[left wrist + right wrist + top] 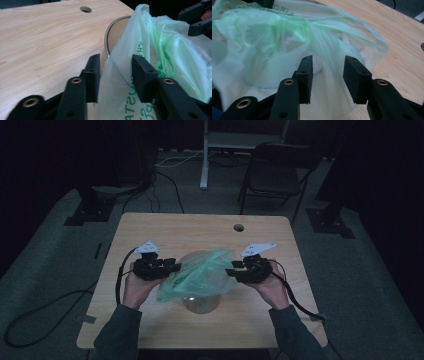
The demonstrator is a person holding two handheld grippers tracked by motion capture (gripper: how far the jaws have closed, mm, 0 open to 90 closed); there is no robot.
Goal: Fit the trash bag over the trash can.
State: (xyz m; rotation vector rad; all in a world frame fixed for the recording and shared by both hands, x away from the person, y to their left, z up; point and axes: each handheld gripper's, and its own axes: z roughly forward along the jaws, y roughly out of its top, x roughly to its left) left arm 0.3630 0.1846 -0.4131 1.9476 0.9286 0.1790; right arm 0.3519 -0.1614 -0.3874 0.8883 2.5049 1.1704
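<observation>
A thin, translucent green plastic bag [200, 275] with dark green printed lettering lies draped over a round clear container [201, 301] near the middle of the light wooden table [150, 227], toward the person's edge; in the high view the container's lower body shows below the bag, and in the left gripper view its curved rim [108, 37] rises just behind the film. The left gripper [167, 267] sits at the bag's left side with its jaws spread, and in the left gripper view [116, 75] a fold of the bag stands up in the gap between them, not pinched. The right gripper [232, 270] is at the bag's right side, also with jaws spread; in the right gripper view [328, 77] the film bulges up between and beyond them, and no squeeze on it is visible. Each gripper carries a grey three-cornered plate on top and trails a black cable, and is held by a hand, left hand [137, 287] and right hand [272, 287], with dark sleeves coming in from the bottom. The other gripper's black jaws show at the upper right of the left gripper view [197, 17]. A round hole [238, 227] is cut in the tabletop near the far edge. Beyond the table, on grey carpet, stand a dark folding chair [272, 172] and a white table leg [204, 155].
</observation>
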